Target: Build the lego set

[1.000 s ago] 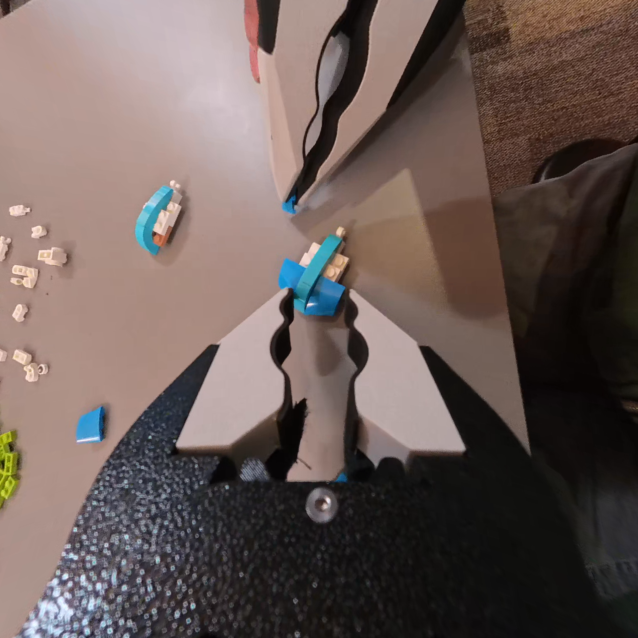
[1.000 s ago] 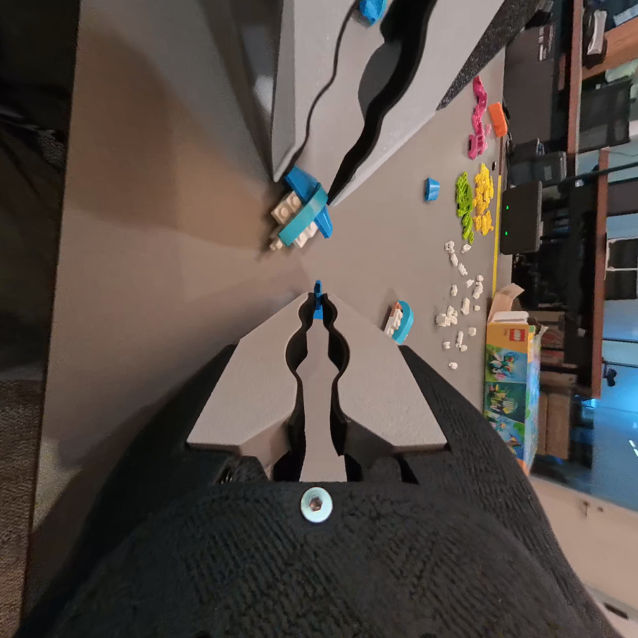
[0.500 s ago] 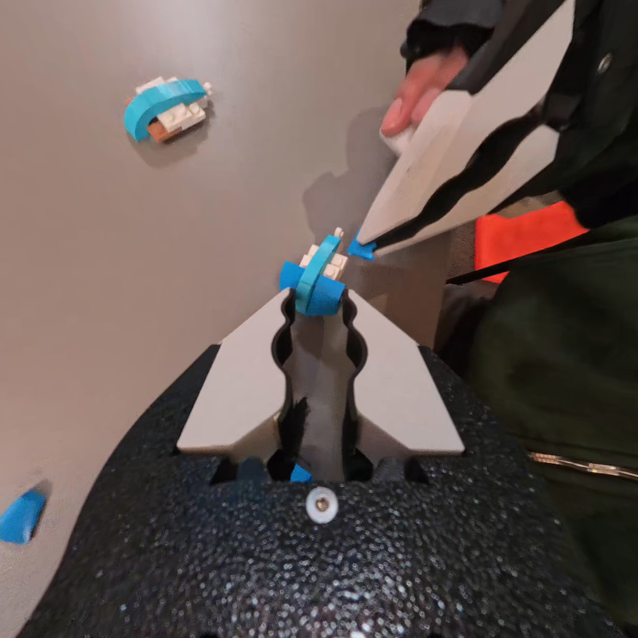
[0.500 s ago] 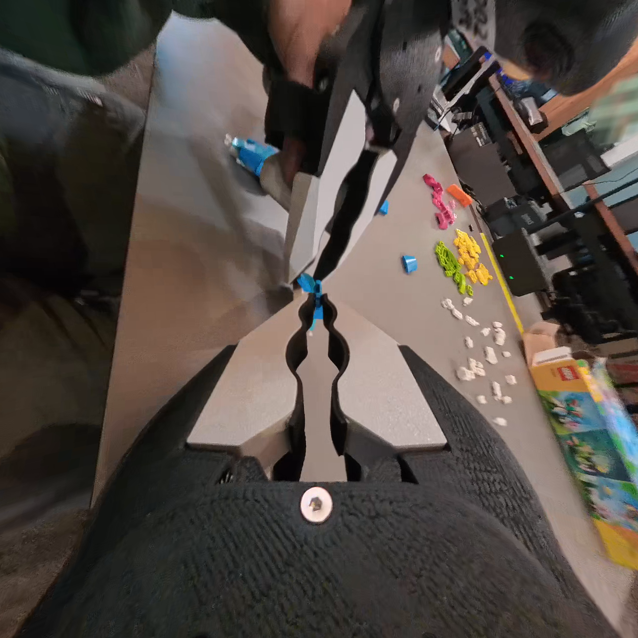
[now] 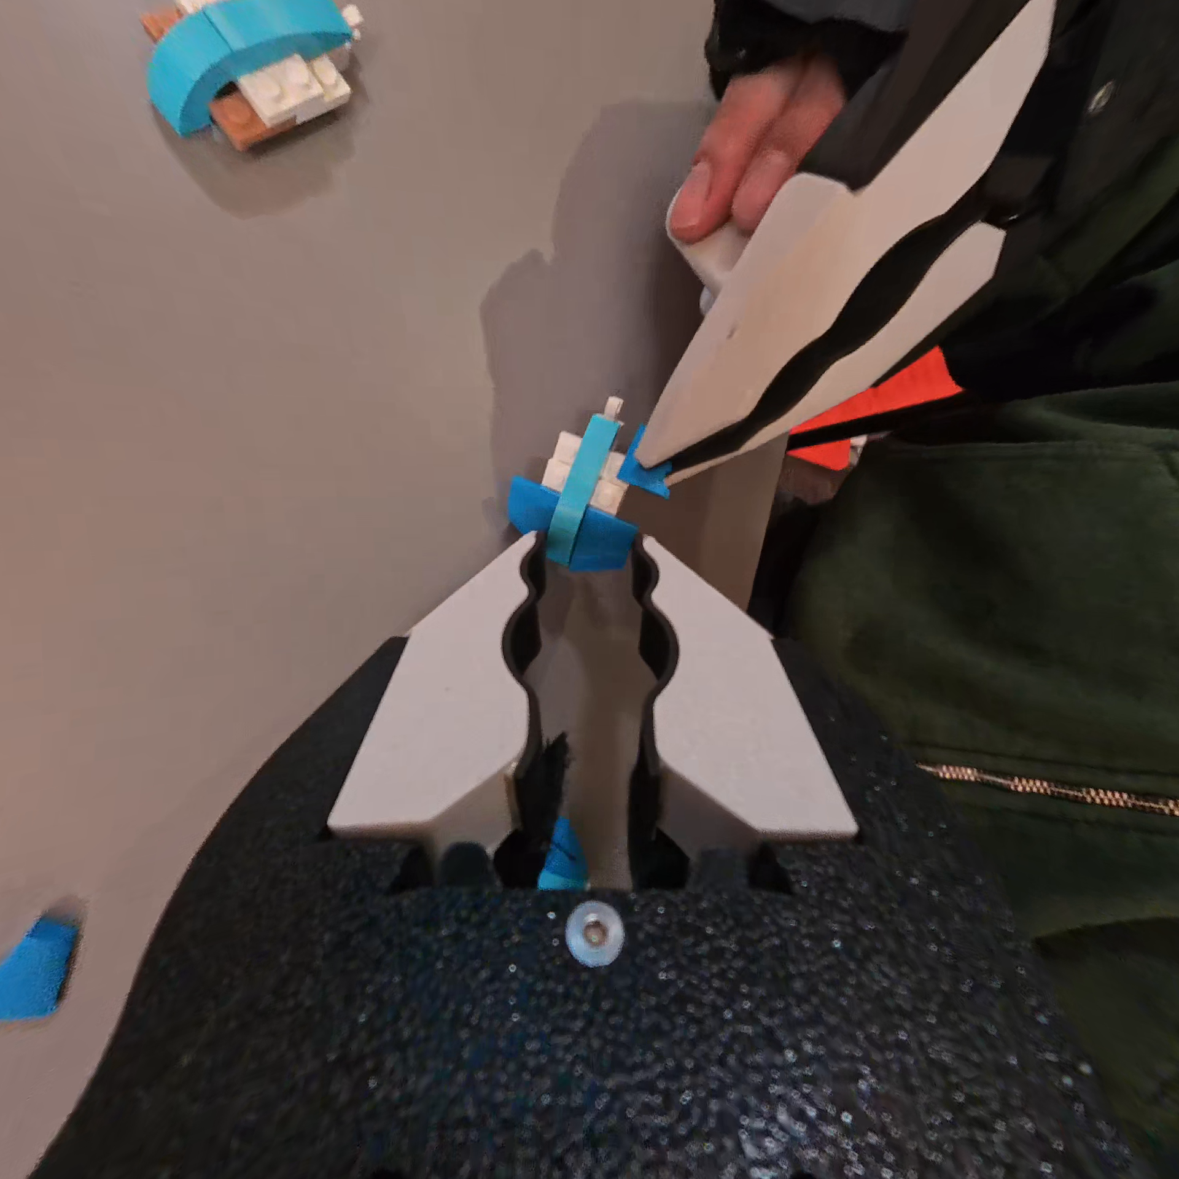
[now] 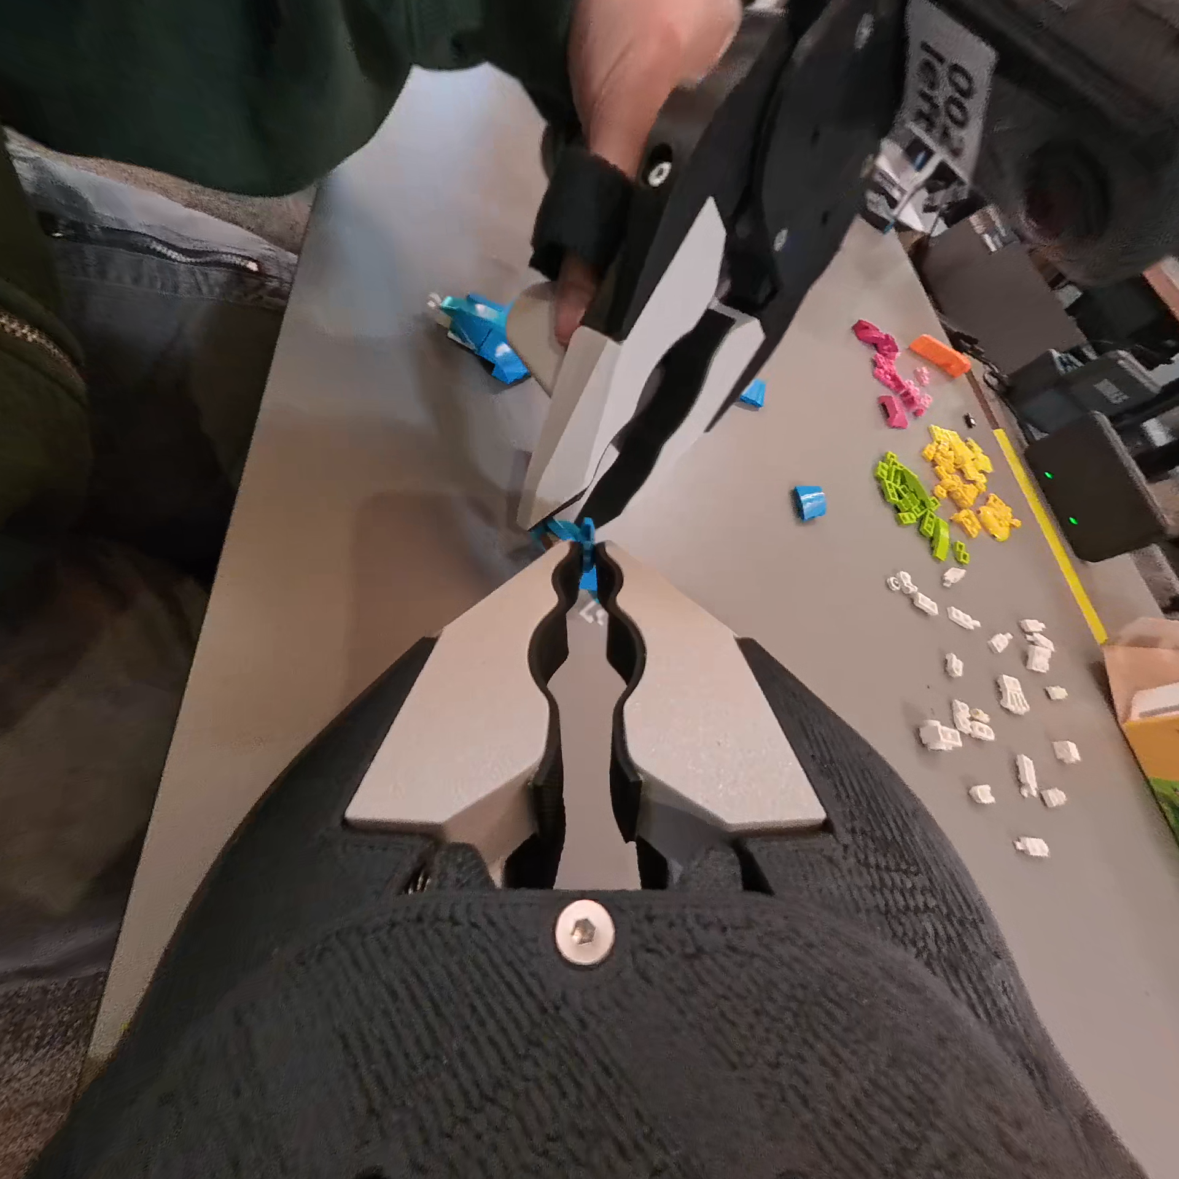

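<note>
Item 1, my left gripper [image 5: 587,542]: clenched on the small blue-and-white lego sub-assembly [image 5: 577,494], gripping its dark blue base, with the turquoise arch and white bricks pointing away from me. A second ago this gripper held it low over the grey table [image 5: 255,383]; it is now lifted and turned toward my body.

Item 2, my right gripper [image 6: 584,555]: clamped on a small blue piece [image 6: 585,574] at the very tips. A second ago it was well apart from the sub-assembly; now the piece sits just beside the white bricks, touching or nearly so, I cannot tell which.

Item 3, meaning: I judge the two are lined up for pressing together; seating has not yet happened.

Item 4, second blue-arch assembly [image 5: 245,70]: lying on the table, untouched.

Item 5, loose stock: white pieces [image 6: 995,708], lime pieces [image 6: 912,504], yellow pieces [image 6: 966,481], pink pieces [image 6: 893,376], a blue slope brick [image 6: 809,502].
</note>
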`<move>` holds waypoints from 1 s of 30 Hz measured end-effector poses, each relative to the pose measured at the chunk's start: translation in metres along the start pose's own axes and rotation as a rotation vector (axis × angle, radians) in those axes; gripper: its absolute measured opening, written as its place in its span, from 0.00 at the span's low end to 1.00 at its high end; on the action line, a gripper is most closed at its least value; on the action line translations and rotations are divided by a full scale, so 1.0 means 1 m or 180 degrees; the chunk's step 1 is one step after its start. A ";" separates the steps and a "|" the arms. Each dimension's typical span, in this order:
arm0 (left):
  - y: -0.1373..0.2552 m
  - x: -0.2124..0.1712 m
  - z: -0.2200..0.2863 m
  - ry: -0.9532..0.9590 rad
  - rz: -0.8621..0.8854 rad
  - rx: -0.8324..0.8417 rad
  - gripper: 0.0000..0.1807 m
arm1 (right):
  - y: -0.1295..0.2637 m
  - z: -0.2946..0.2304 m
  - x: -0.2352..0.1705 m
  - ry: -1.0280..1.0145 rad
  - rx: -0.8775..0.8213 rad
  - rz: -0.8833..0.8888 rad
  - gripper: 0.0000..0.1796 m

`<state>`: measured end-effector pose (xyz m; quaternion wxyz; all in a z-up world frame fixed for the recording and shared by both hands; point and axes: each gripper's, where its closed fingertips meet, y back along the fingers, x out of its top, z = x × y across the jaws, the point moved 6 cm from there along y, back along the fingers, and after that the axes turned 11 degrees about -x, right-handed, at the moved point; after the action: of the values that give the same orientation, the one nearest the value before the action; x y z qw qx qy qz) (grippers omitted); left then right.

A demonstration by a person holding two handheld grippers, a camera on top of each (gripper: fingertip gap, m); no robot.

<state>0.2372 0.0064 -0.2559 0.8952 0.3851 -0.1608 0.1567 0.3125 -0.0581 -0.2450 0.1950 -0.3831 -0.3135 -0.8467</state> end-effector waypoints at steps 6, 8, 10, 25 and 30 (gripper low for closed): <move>0.000 0.004 0.000 0.0114 -0.0284 -0.0234 0.14 | -0.003 -0.004 0.001 0.0299 0.0022 -0.0023 0.01; 0.001 0.005 -0.001 0.0176 -0.0386 -0.0336 0.14 | -0.004 -0.004 0.000 0.0273 0.0080 -0.0023 0.01; 0.002 0.006 -0.003 0.0232 -0.0457 -0.0437 0.14 | -0.005 -0.004 0.000 0.0184 0.0201 -0.0023 0.01; 0.001 0.009 -0.006 0.0362 -0.0553 -0.0724 0.14 | -0.009 0.000 -0.003 -0.0326 0.0872 -0.0070 0.05; 0.001 0.009 -0.007 0.0383 -0.0522 -0.0793 0.14 | -0.009 -0.002 -0.003 -0.0271 0.0860 -0.0085 0.08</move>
<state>0.2460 0.0135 -0.2562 0.9538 0.2728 -0.0931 0.0847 0.3084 -0.0526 -0.2516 0.2201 -0.3847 -0.4377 -0.7823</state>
